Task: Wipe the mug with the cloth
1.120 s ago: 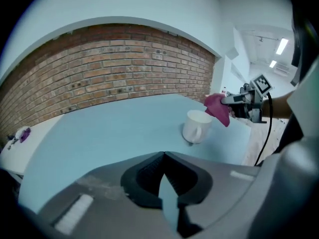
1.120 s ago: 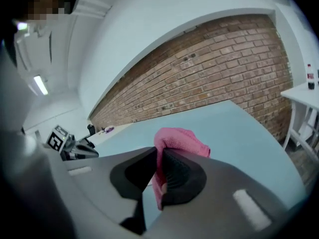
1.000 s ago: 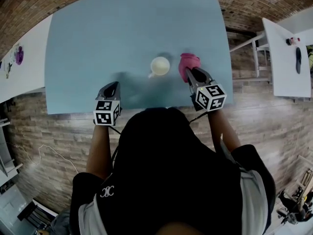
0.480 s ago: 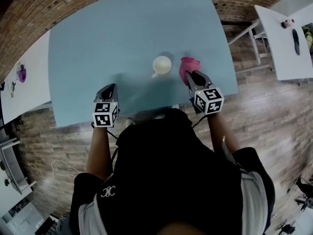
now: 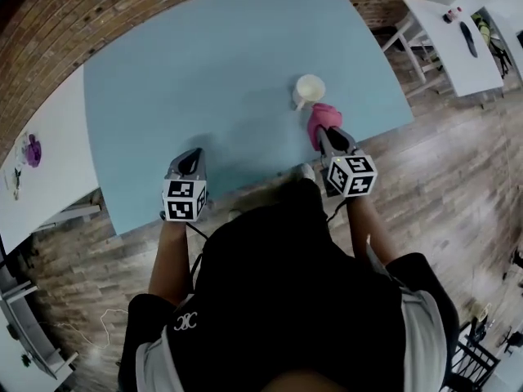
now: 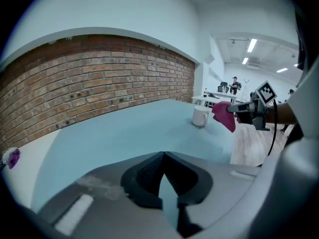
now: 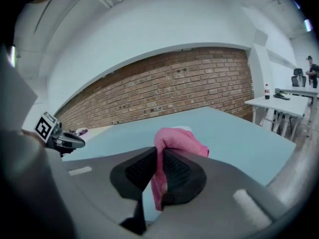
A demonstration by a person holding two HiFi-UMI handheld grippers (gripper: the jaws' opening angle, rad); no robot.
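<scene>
Nearest the person, the left gripper (image 5: 189, 157) hovers over the near edge of the pale blue worktop (image 5: 212, 72). Its fingers are pressed together with nothing between them, as the left gripper view (image 6: 163, 157) shows. On the other side, the right gripper (image 5: 325, 134) has its fingers clamped on a fold of the pink terry cloth (image 5: 322, 118), which bunches up above them and hangs a little below (image 7: 175, 139).

Just beyond the cloth stands the small white ceramic mug (image 5: 309, 90), upright, mouth up, on the worktop's right part and not far from its edge. The cloth is close to the mug, but I cannot tell whether they touch. The left gripper is well apart from it.

Nothing holds the mug, and that is the main risk. A wipe pressed sideways against it would likely slide or tip it, possibly toward that near edge. In the right gripper view the cloth hides most of the mug, so the contact is hard to judge. The cloth is pinched by one fold only and could drag out under a firm rub.
</scene>
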